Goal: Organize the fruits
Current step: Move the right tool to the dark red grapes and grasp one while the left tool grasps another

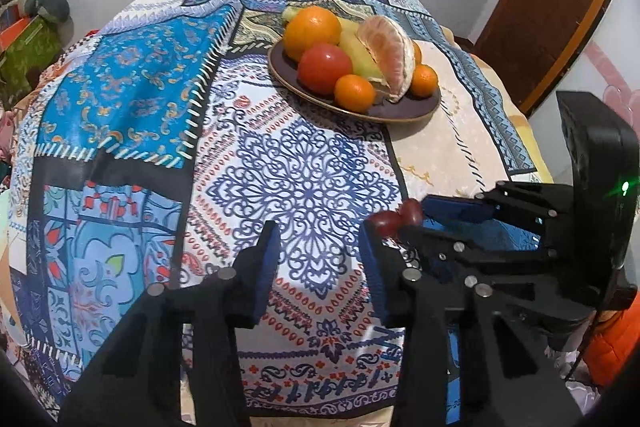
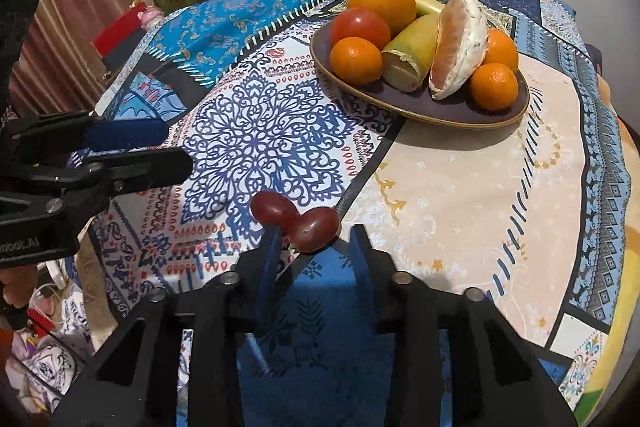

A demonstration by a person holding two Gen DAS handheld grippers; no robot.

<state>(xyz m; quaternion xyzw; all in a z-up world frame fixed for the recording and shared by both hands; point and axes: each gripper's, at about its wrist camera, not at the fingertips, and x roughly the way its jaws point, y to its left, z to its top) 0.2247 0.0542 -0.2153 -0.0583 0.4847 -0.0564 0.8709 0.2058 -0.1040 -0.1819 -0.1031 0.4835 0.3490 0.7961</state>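
Patterned blue patchwork tablecloth (image 2: 280, 131) over table, white wall behind. Right tongs (image 2: 316, 243) open, fingers spread; two red grapes (image 2: 296, 221) on cloth at the fingertips, one just at the left finger tip, contact unclear. Left tongs (image 1: 320, 247) open over bare cloth, holding nothing, just left of the right tongs. Farther ahead of both, dark plate (image 2: 472, 111) with orange (image 2: 382, 3), tomato (image 2: 360, 25), three tangerines, banana (image 2: 412, 47), peeled citrus piece (image 2: 456, 43).

Black left gripper (image 1: 318, 251) and right gripper (image 2: 316, 251), blue-padded fingers (image 1: 269, 259), silver screws
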